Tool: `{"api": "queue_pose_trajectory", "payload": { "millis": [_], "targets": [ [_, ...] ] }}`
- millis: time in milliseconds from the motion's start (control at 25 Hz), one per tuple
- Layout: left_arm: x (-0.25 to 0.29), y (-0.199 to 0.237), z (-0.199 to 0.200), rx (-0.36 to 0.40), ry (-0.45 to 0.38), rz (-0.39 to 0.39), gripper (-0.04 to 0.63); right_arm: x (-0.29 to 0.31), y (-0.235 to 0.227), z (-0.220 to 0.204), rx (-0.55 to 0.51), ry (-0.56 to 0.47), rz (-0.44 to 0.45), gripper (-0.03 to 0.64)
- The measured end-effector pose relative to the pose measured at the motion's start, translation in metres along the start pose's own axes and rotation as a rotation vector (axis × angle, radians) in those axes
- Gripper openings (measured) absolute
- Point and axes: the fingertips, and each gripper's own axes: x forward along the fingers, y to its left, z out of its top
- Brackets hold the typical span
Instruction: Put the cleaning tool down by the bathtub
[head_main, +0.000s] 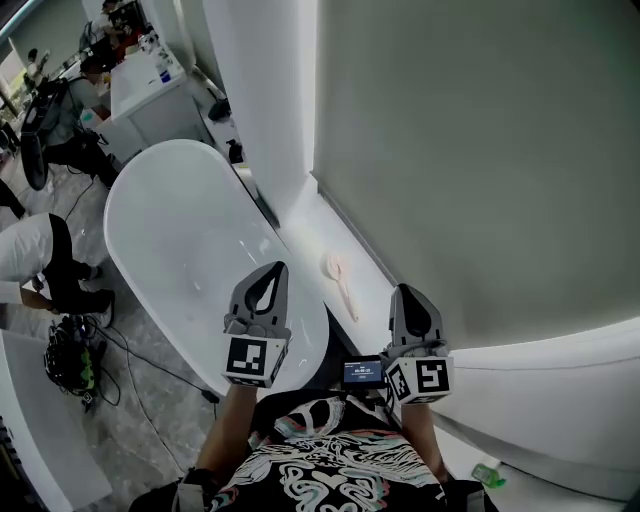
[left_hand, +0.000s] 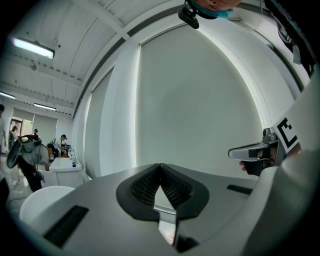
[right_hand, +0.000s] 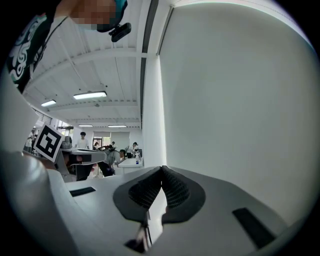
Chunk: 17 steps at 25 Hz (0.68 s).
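Head view: 1 bathtub (head_main: 180, 230) and 1 pink cleaning tool (head_main: 340, 281), which lies on the white ledge (head_main: 318, 232) at the tub's 3 o'clock. The 2 grippers, left gripper (head_main: 272, 270) and right gripper (head_main: 408, 292), are near 6 o'clock, clear of it. Left gripper view: jaws pressed together, empty, facing the wall (left_hand: 200, 100). Right gripper view: jaws likewise together, empty.

Head view: high, steeply downward over bathtub (head_main: 180, 240), well off. Left gripper view, right gripper view: close behind own jaws, angled upward, facing near grey wall (left_hand: 200, 110); wall shared by all three
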Motion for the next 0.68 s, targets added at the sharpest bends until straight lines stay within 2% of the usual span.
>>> {"api": "queue_pose_trajectory", "payload": {
  "millis": [160,280,360,480,680],
  "targets": [
    [0.004,0.008,0.008,-0.013,-0.011,0.012,0.015,0.011,0.003,0.009,-0.016,-0.006,0.020,0.026],
    [-0.007,0.011,0.008,0.019,0.028,0.014,0.015,0.007,0.013,0.022,-0.017,-0.011,0.021,0.026],
    [-0.013,0.009,0.014,0.015,0.020,0.017,0.015,0.001,0.015,0.029,-0.009,-0.013,0.011,0.026],
    [-0.005,0.006,0.009,0.000,0.006,0.029,0.015,0.008,0.006,0.020,-0.008,-0.012,0.020,0.026],
    [0.001,0.001,-0.007,0.037,0.039,0.028,0.015,0.010,-0.004,0.011,-0.012,-0.023,0.034,0.026]
  ]
}}
